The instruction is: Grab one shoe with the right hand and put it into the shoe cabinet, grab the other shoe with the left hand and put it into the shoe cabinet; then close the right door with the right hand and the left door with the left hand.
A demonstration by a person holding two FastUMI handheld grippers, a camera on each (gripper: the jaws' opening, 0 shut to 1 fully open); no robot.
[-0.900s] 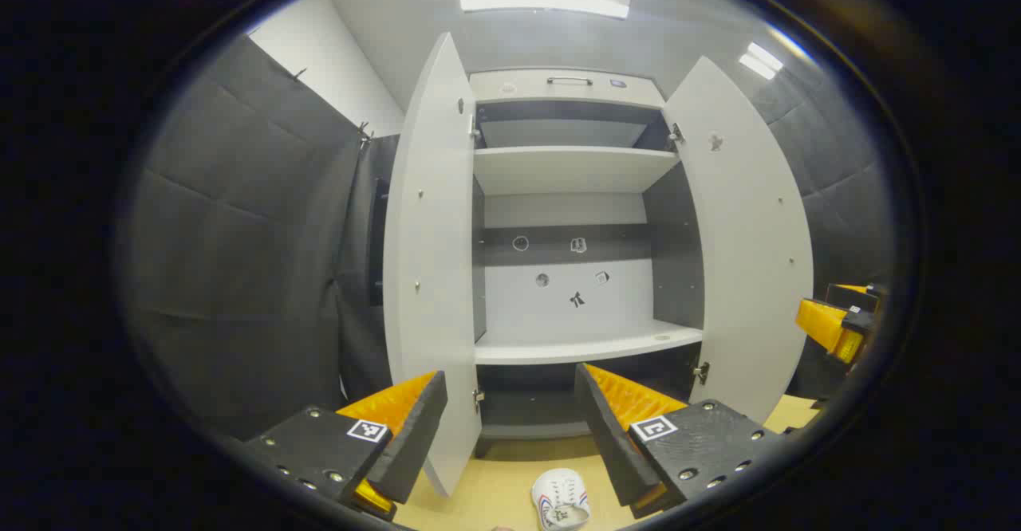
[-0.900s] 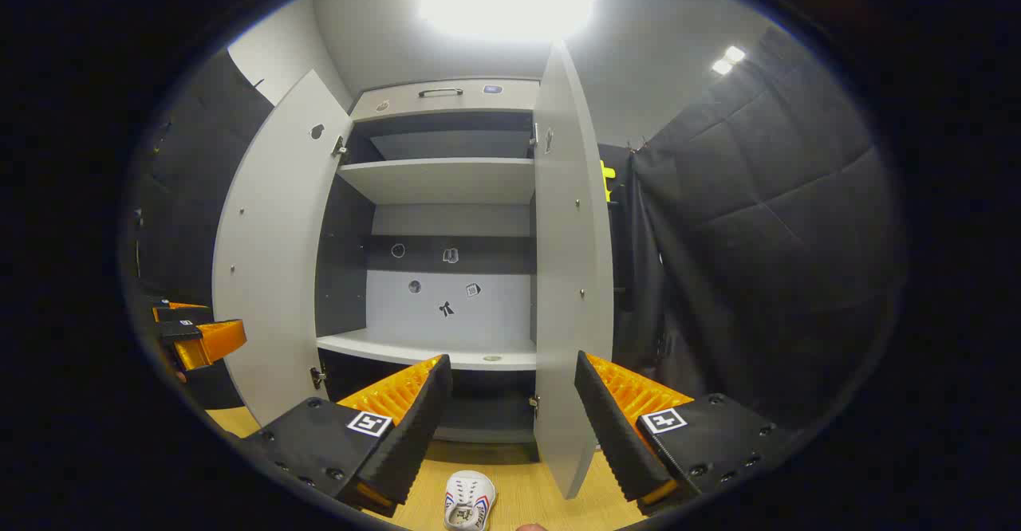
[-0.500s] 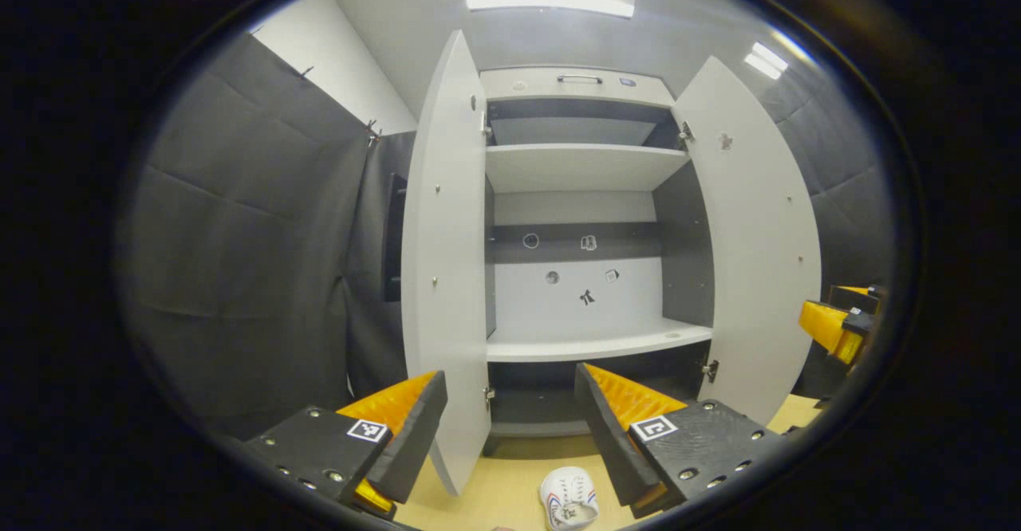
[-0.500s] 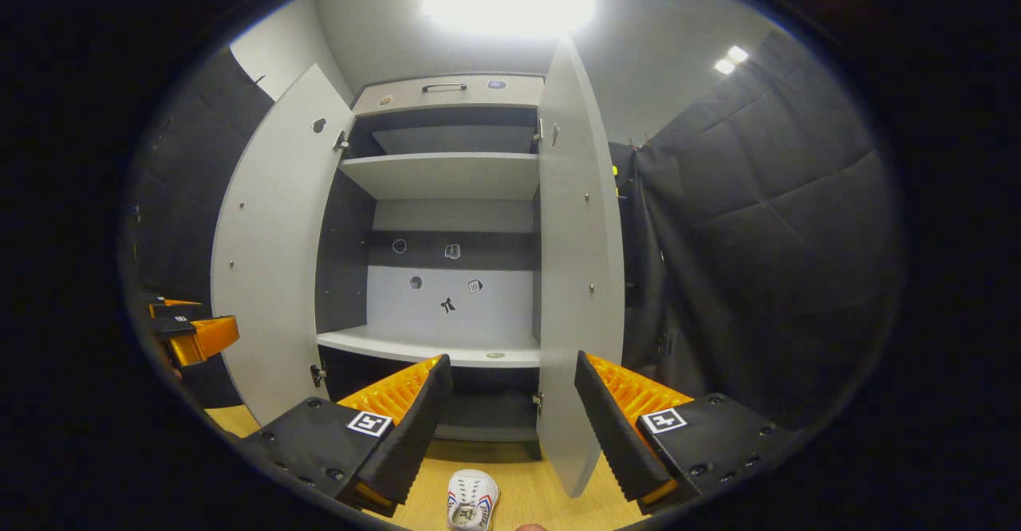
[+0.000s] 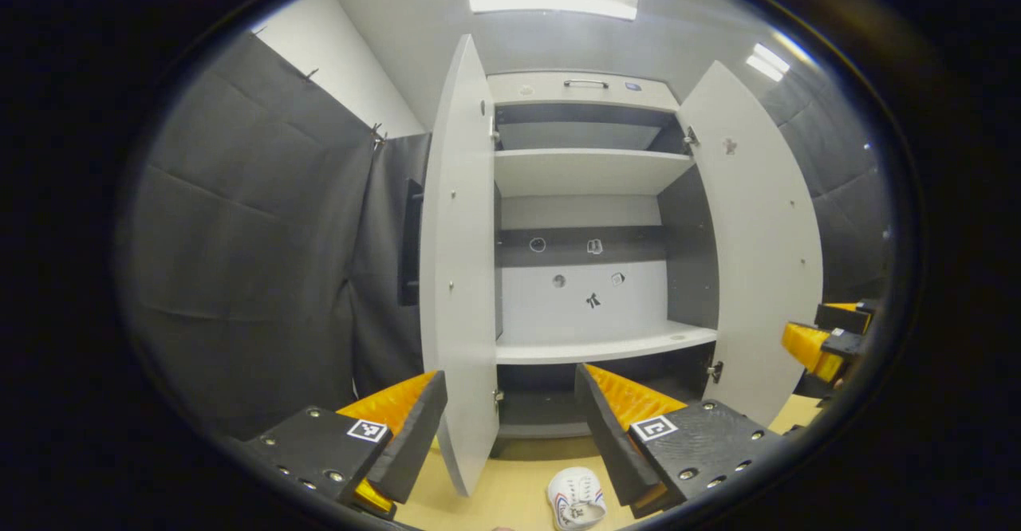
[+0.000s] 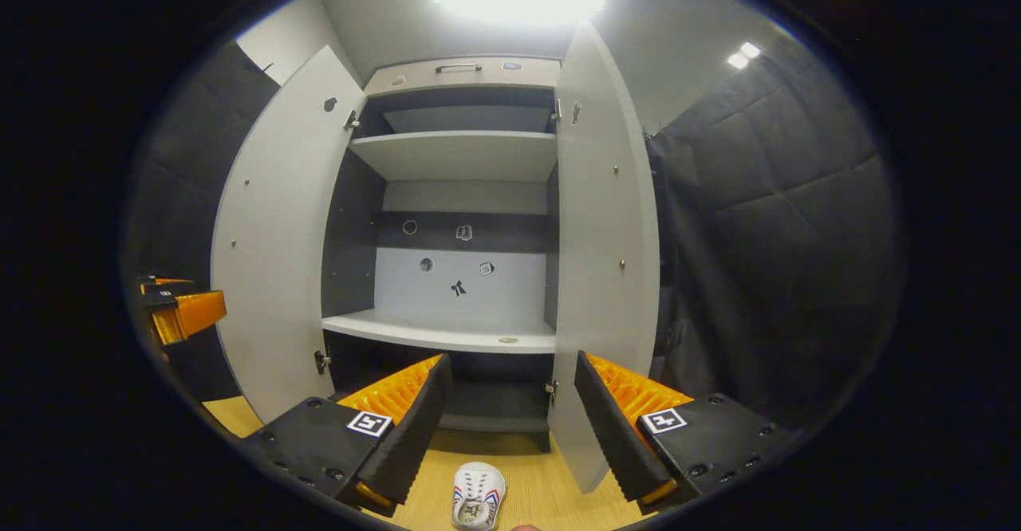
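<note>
Left claw [image 5: 510, 435] wide, holding nothing. Right claw [image 6: 510, 427] wide, also nothing held. Tall light-grey shoe cabinet [image 6: 467, 156] stands ahead, left door [image 5: 459, 276] and right door [image 6: 598, 276] both swung out. One white lace-up shoe [image 6: 477, 496] lies on the wooden floor [image 6: 542, 491], near the cabinet's base, between the right claw's fingers.

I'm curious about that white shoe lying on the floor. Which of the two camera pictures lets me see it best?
The right gripper view: the white shoe lies between that gripper's open fingers, almost whole, with its striped sides and laced top showing. In the left gripper view a white shoe also lies on the wooden floor, partly hidden behind a finger.
</note>
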